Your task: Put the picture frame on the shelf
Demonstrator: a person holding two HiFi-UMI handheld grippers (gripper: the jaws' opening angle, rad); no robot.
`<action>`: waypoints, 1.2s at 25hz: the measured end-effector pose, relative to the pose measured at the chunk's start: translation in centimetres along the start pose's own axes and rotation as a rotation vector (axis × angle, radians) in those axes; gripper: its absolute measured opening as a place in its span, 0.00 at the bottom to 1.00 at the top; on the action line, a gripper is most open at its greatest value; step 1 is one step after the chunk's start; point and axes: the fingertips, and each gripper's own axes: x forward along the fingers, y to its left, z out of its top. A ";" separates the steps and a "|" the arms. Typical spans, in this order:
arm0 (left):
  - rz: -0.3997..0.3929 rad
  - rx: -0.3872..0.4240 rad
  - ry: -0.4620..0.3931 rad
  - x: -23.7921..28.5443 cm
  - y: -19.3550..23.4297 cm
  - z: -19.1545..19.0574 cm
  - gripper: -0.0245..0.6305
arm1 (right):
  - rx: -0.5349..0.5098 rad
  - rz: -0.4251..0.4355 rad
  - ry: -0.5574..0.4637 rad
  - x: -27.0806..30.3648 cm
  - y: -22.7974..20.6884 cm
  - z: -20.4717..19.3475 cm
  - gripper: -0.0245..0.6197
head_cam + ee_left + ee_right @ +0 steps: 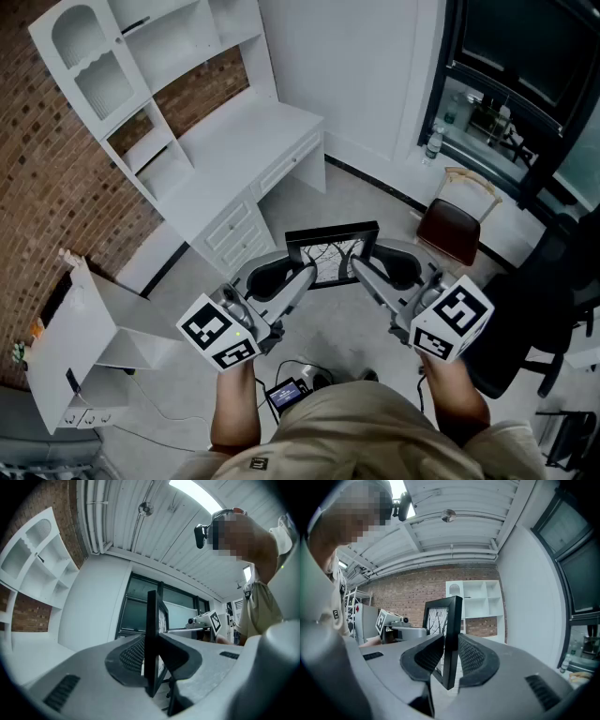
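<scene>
A black picture frame [333,255] with a bare-tree print hangs in the air in front of me, held between both grippers. My left gripper [298,274] is shut on its left edge and my right gripper [367,268] on its right edge. In the left gripper view the frame [151,634] stands edge-on between the ribbed pads [133,654]. The right gripper view shows the frame [452,630] the same way, clamped between both pads [471,656]. The white desk with its shelf hutch [141,84] stands to the upper left, and the same shelves [480,597] show against a brick wall.
A small white shelf unit [84,342] stands at the left by the brick wall. A brown-seated chair [455,230] and a black office chair [548,309] stand to the right. A water bottle [432,143] sits on the window sill. A device with cables [286,394] lies at my feet.
</scene>
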 end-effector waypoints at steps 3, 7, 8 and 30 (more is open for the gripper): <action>-0.003 -0.004 0.001 0.1 0.3 -0.2 0.17 | 0.001 -0.004 0.002 0.2 -0.2 -0.1 0.18; -0.009 -0.011 0.000 0.2 0.5 -0.5 0.17 | -0.002 -0.003 0.009 0.3 -0.4 -0.5 0.18; -0.010 -0.013 0.001 0.2 0.5 -0.6 0.17 | -0.003 -0.003 0.009 0.3 -0.4 -0.5 0.18; -0.043 -0.031 -0.022 0.1 4.0 0.1 0.17 | 0.011 -0.018 -0.007 3.5 -1.5 0.2 0.19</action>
